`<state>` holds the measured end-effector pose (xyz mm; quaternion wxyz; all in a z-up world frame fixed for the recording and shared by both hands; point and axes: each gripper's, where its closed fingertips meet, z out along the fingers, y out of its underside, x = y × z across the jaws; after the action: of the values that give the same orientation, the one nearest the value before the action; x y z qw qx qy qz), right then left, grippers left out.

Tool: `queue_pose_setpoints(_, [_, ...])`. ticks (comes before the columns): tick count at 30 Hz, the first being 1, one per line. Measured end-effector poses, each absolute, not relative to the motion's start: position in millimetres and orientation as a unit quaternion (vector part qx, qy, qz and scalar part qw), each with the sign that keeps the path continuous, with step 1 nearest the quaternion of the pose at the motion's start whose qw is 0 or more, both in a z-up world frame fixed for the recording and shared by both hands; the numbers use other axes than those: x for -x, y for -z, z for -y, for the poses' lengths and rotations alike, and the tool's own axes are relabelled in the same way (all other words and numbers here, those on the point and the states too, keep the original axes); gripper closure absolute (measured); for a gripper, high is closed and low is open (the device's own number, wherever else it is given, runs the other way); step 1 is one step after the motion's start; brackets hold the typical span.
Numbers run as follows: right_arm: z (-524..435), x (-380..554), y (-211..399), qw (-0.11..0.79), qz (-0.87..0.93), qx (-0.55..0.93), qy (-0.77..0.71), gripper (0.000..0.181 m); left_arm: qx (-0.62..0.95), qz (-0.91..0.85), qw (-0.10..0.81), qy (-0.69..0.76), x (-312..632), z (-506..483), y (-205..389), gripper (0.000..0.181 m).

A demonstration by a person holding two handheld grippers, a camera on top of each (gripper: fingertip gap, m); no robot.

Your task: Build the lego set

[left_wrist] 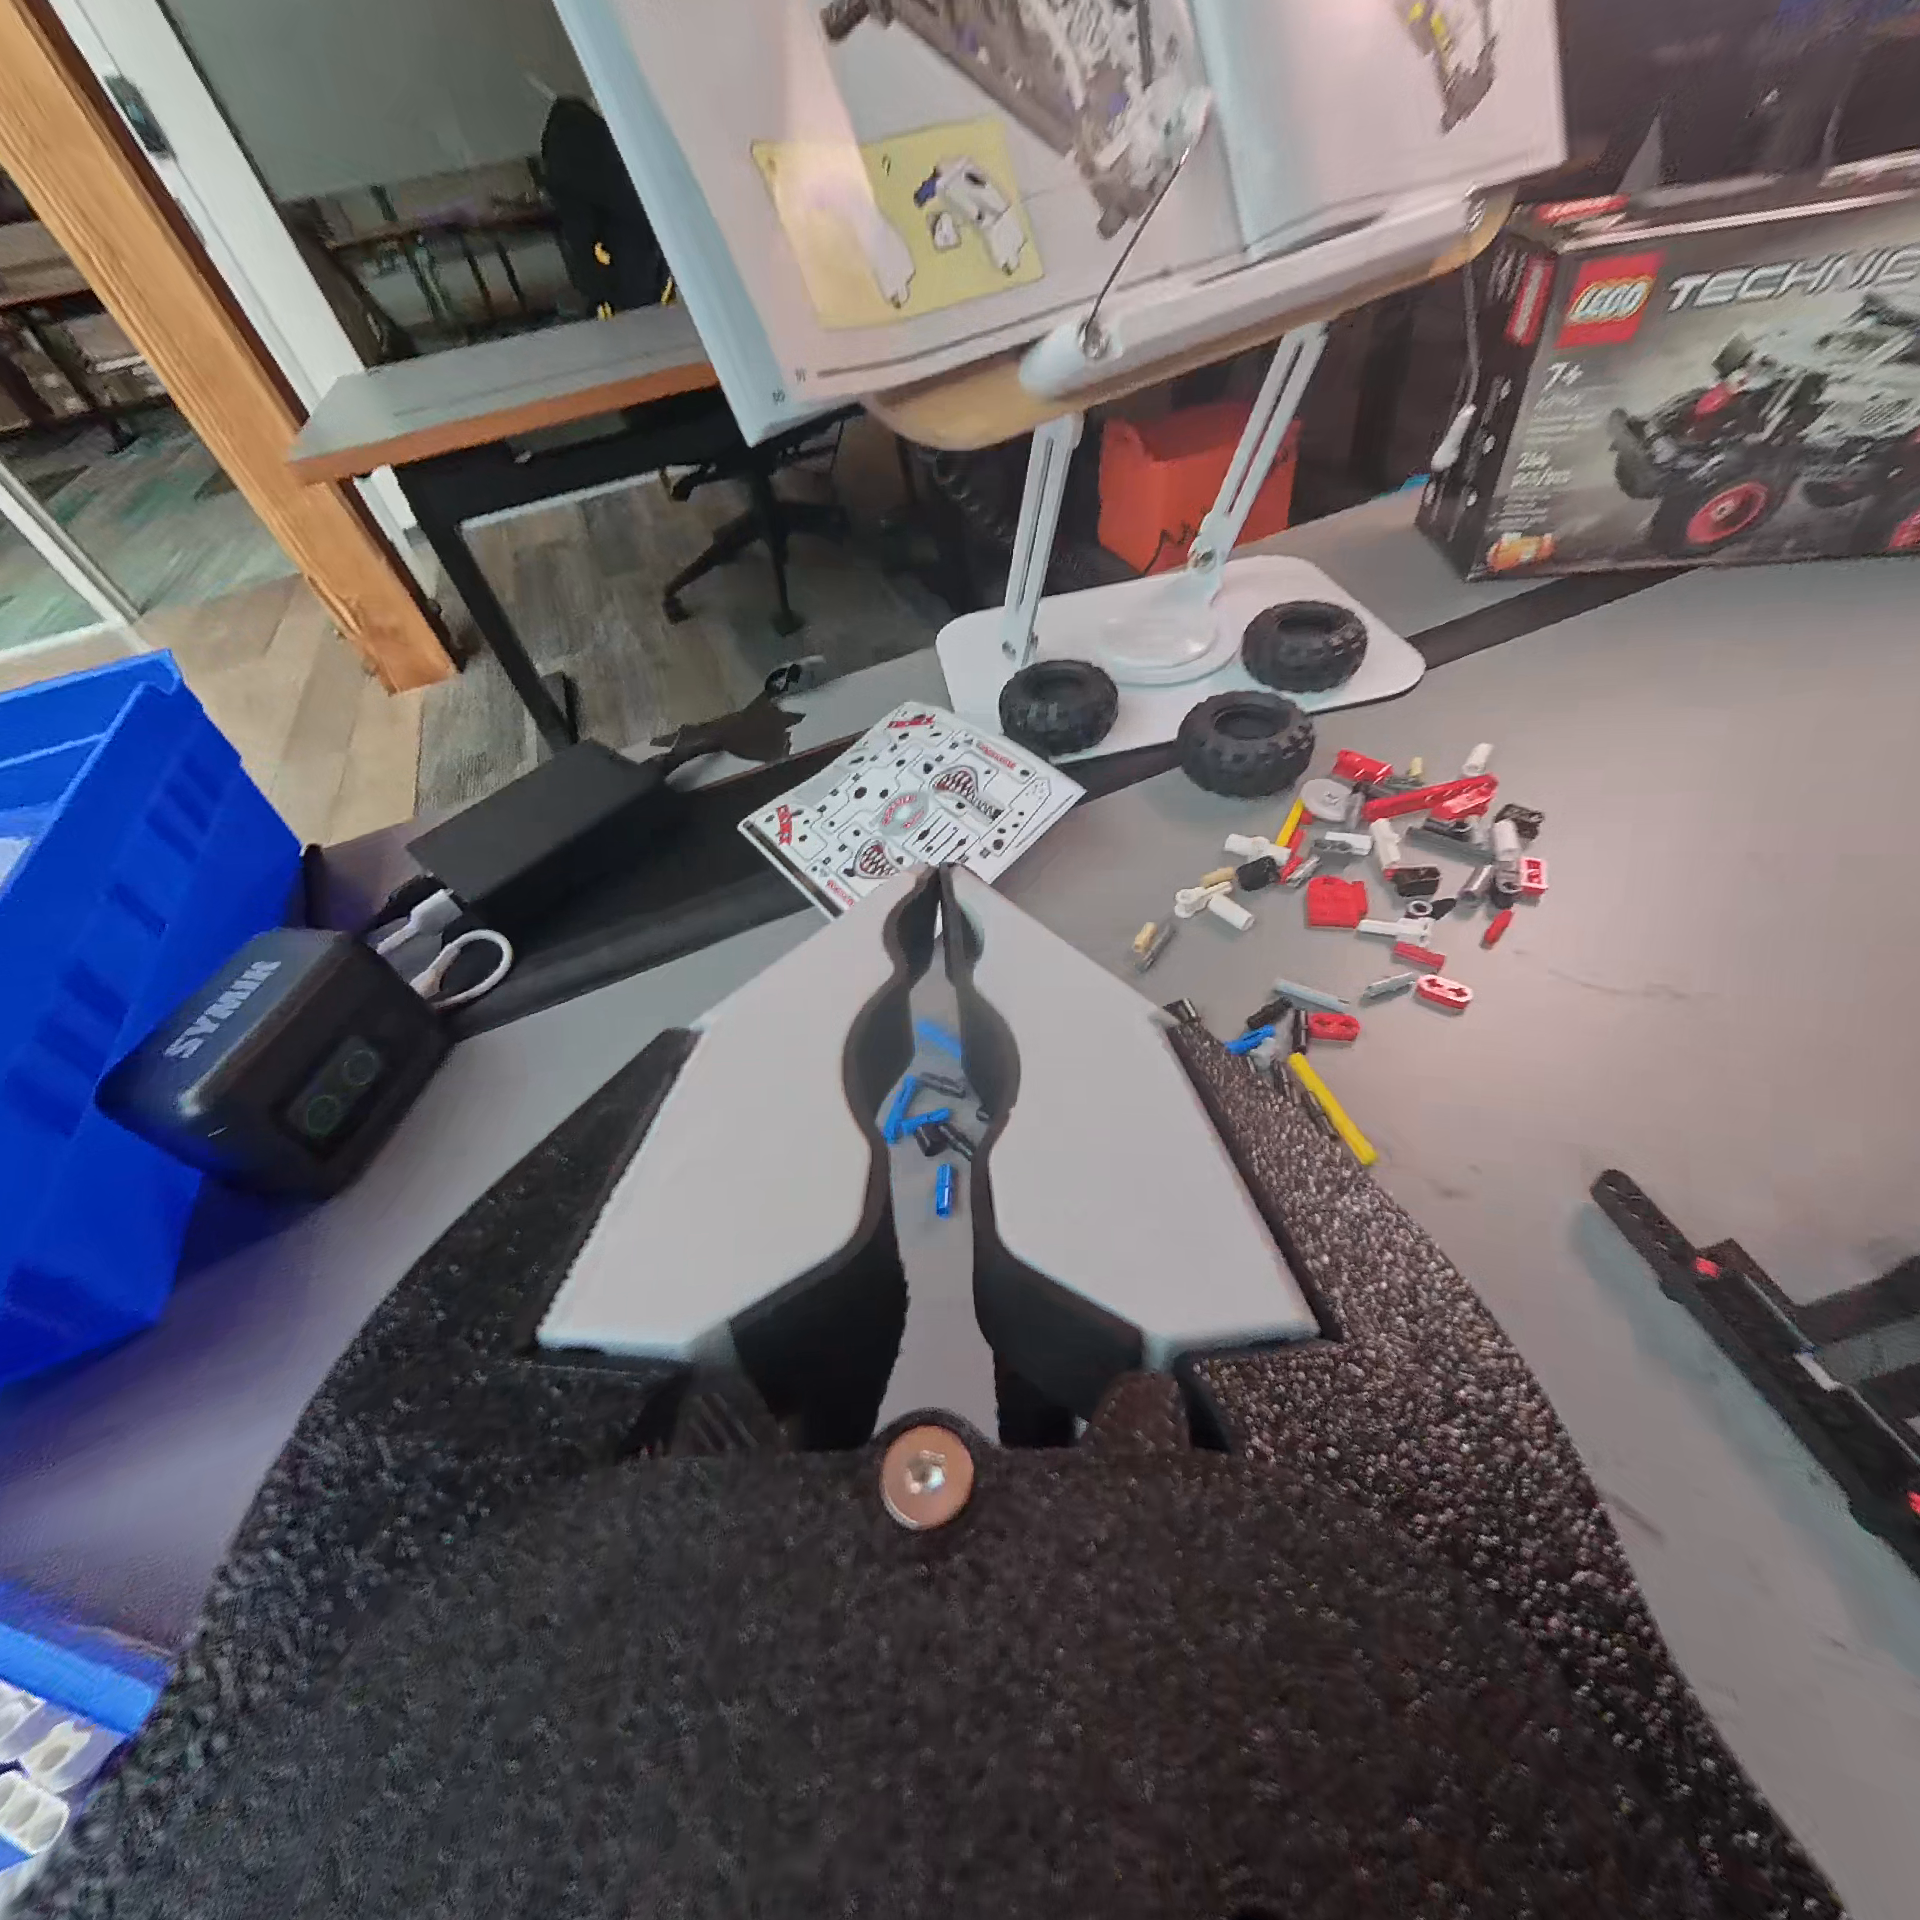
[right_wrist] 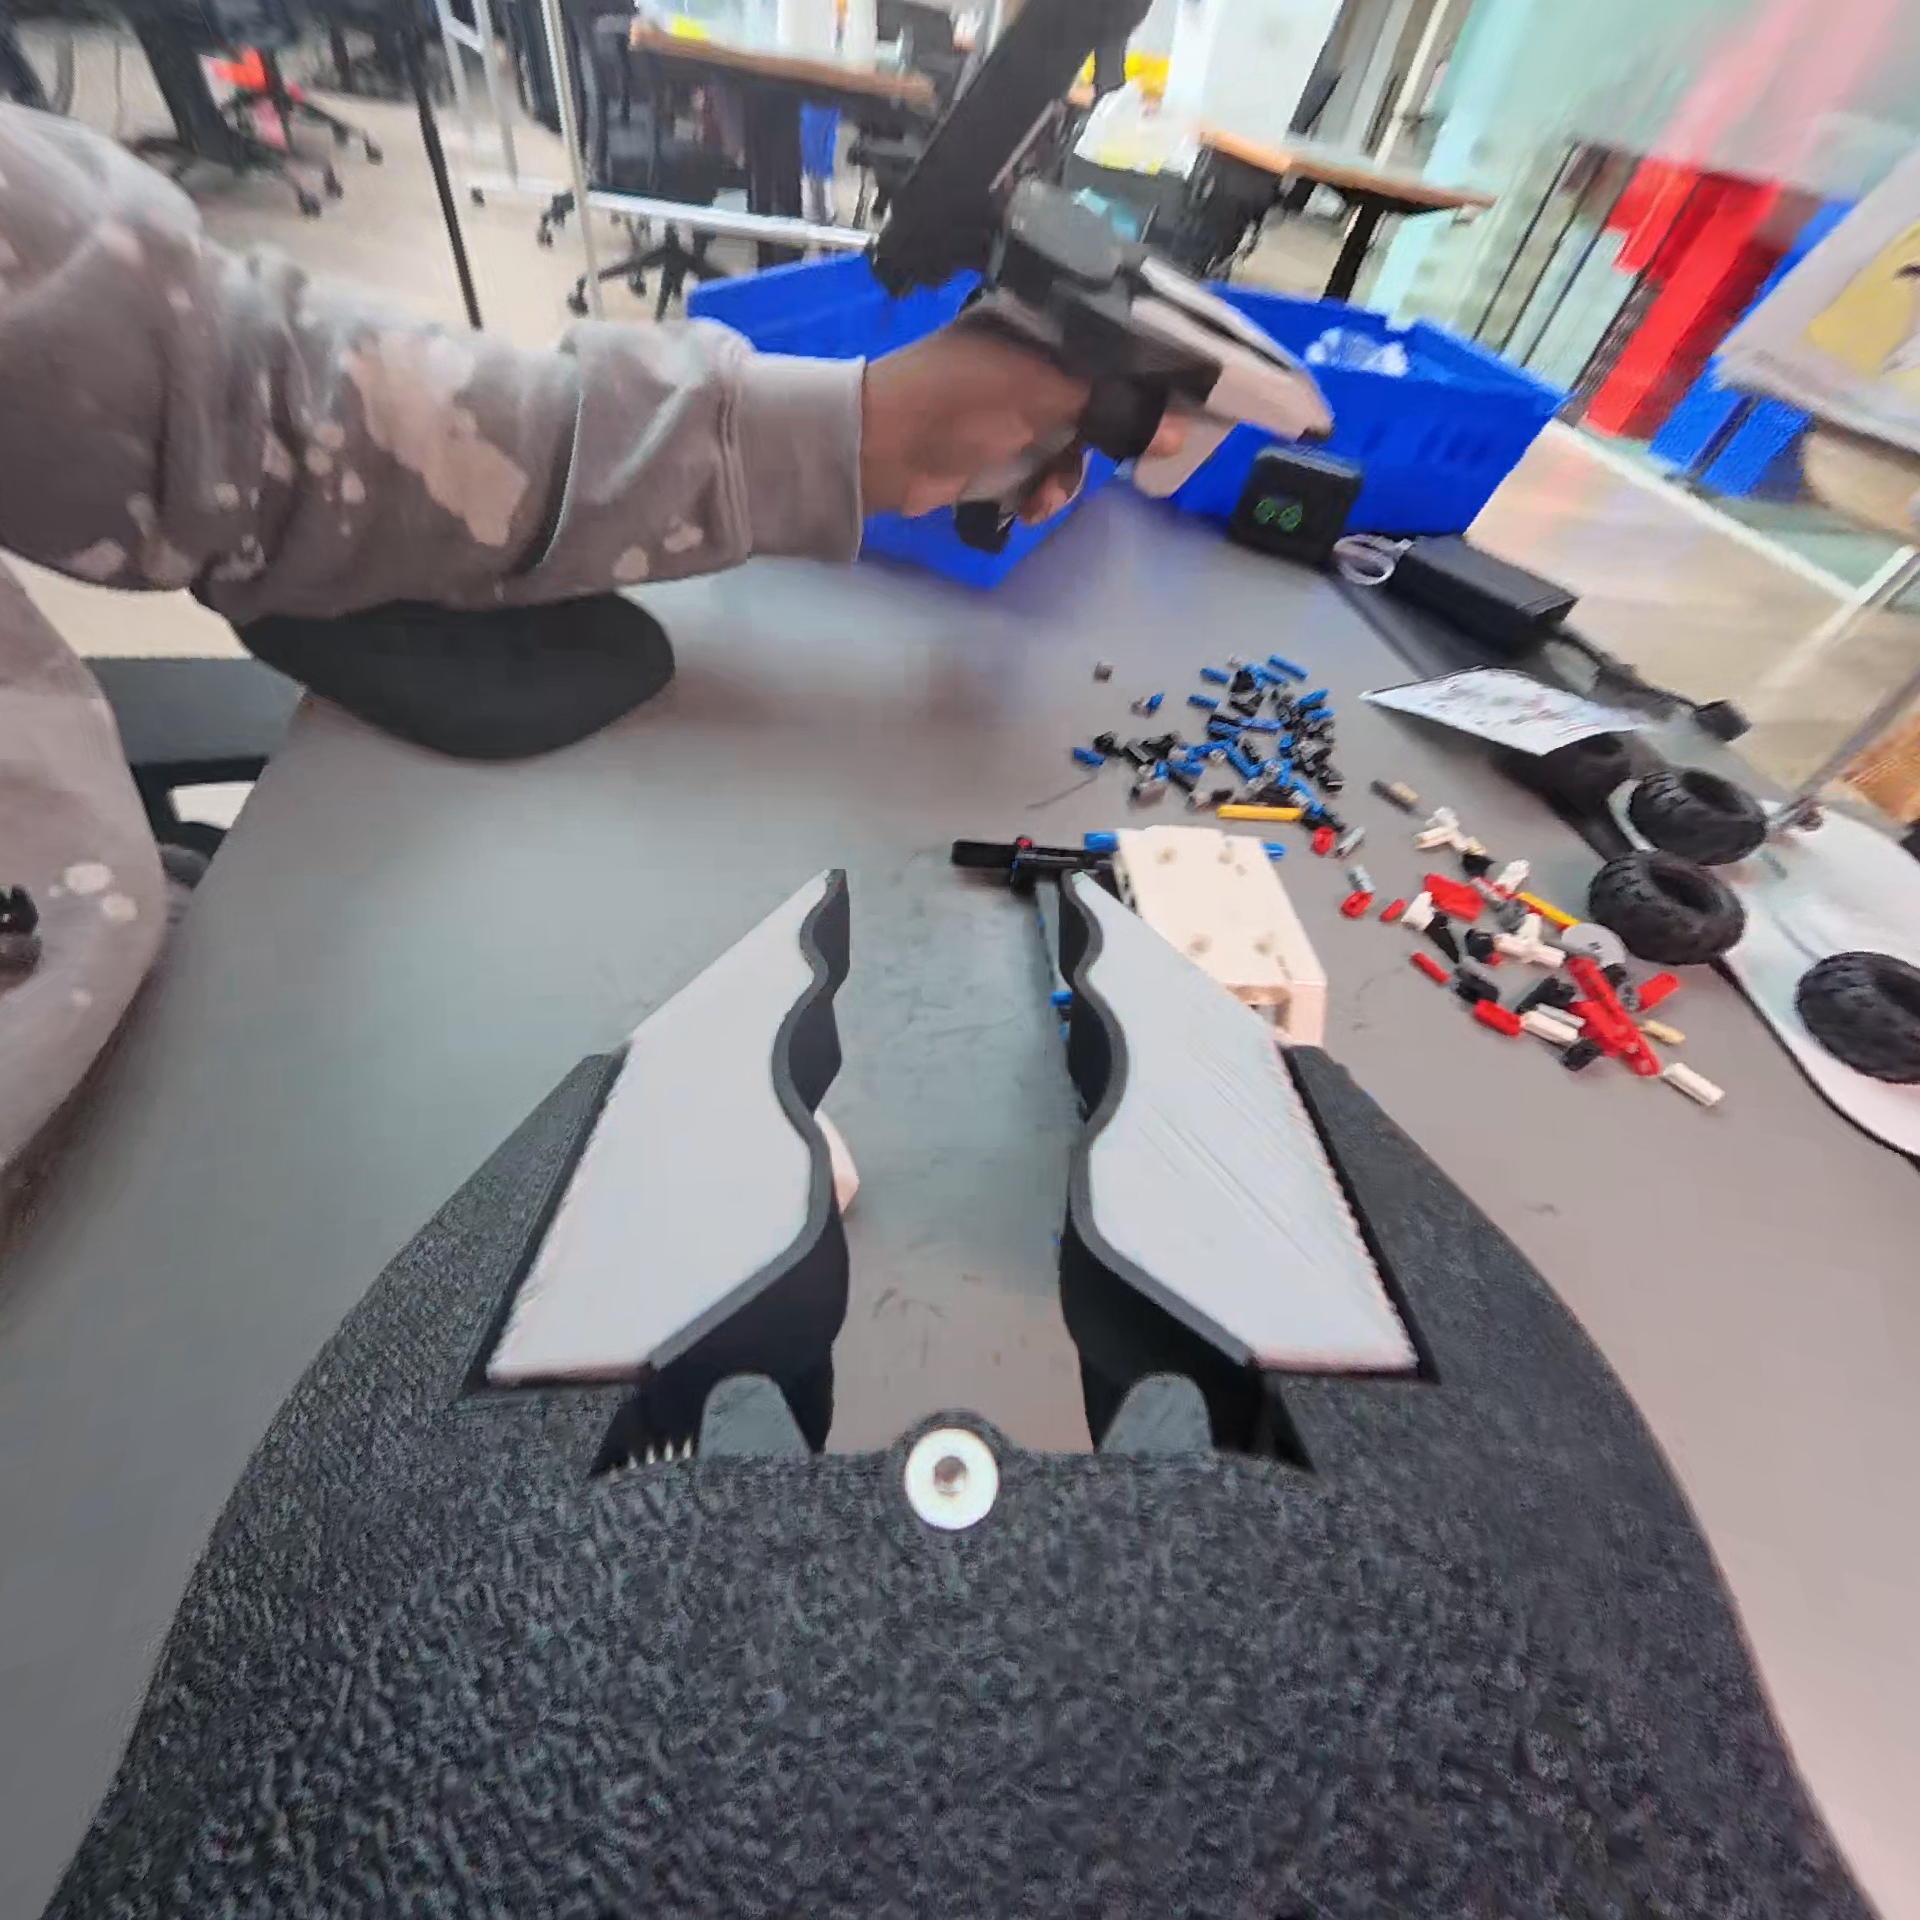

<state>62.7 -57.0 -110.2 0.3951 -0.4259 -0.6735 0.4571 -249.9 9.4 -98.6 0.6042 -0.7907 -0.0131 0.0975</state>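
Note:
My left gripper (left_wrist: 940, 883) is shut, its tips meet and nothing shows between them. It hangs above the grey table (left_wrist: 1558, 1091) over a scatter of blue and black pins (left_wrist: 925, 1117). In the right wrist view a hand holds it in the air (right_wrist: 1247, 405). My right gripper (right_wrist: 956, 894) is open and empty, low over the table. A white and black part-built assembly (right_wrist: 1216, 925) lies just beside its right finger (right_wrist: 1195, 1122). A pile of red, white and grey pieces (left_wrist: 1382, 873) lies to the right, and it also shows in the right wrist view (right_wrist: 1538, 956).
Three black tyres (left_wrist: 1245, 743) lie by the white stand base (left_wrist: 1371, 665) that holds the open instruction booklet (left_wrist: 1039, 187). A sticker sheet (left_wrist: 914, 810), the set's box (left_wrist: 1704, 395), blue bins (left_wrist: 104, 987) and a black device (left_wrist: 281, 1060) ring the table. A patterned sleeve (right_wrist: 364, 416) reaches across at the left.

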Motion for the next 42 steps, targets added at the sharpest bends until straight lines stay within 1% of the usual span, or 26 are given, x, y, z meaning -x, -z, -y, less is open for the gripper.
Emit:
queue_pose_setpoints(3, [31.5,-63.7,98.2,0.448,0.626,0.435,-0.468,0.145,0.834,0.019,0.542,-0.104,262.6,-29.2,116.3,0.181])
queue_pose_setpoints(5, [20.6,-67.0,98.3,0.461,0.614,0.442,-0.464,0.146,0.863,0.018,0.498,-0.084,266.6,-41.0,127.2,0.181])
queue_pose_setpoints(8, [13.6,-72.3,99.2,0.452,0.590,0.458,-0.488,0.147,0.919,0.003,0.392,-0.038,269.4,-54.3,149.3,0.181])
queue_pose_setpoints(10, [9.3,-74.0,98.9,0.453,0.573,0.465,-0.500,0.147,0.945,-0.013,0.324,-0.034,276.9,-56.9,162.8,0.181])
queue_pose_setpoints(12, [7.3,-73.9,98.5,0.458,0.570,0.465,-0.499,0.147,0.972,-0.039,0.228,-0.034,283.3,-48.5,184.7,0.177])
queue_pose_setpoints(15, [6.8,-74.0,97.6,0.460,0.568,0.464,-0.500,0.147,0.987,-0.064,0.141,-0.051,293.7,-39.2,208.2,0.175])
queue_pose_setpoints(17, [5.9,-74.4,97.2,0.462,0.566,0.465,-0.501,0.147,0.989,-0.072,0.114,-0.065,299.1,-38.3,215.2,0.172])
queue_pose_setpoints(23, [4.1,-74.7,97.6,0.462,0.566,0.467,-0.498,0.147,0.993,-0.083,0.068,-0.053,297.5,-34.6,228.0,0.174])
queue_pose_setpoints(25, [5.1,-74.0,99.6,0.460,0.569,0.468,-0.496,0.147,0.993,-0.079,0.065,-0.053,299.2,-35.6,228.9,0.176])
queue_pose_setpoints(29, [7.1,-72.9,102.0,0.462,0.577,0.465,-0.487,0.148,0.992,-0.092,0.061,-0.061,297.8,-33.9,228.3,0.177])
queue_pose_setpoints(31, [6.2,-73.7,100.2,0.468,0.576,0.464,-0.483,0.148,0.986,-0.118,0.096,-0.075,284.1,-37.1,212.7,0.177])
queue_pose_setpoints(33, [4.1,-75.2,97.7,0.475,0.573,0.464,-0.481,0.148,0.970,-0.164,0.170,-0.059,244.6,-39.9,181.6,0.177])
queue_pose_setpoints(35, [3.5,-76.8,97.9,0.471,0.574,0.467,-0.480,0.151,0.945,-0.233,0.230,-0.013,183.5,-22.7,154.3,0.177])
queue_pose_setpoints(38, [17.6,-79.0,109.0,0.423,0.610,0.465,-0.482,0.150,0.913,-0.312,0.246,0.088,89.8,35.9,147.6,0.177])
queue_pose_setpoints(42, [46.8,-83.8,145.0,0.343,0.697,0.450,-0.441,0.145,0.897,-0.357,0.224,0.136,21.0,98.1,182.6,0.177])
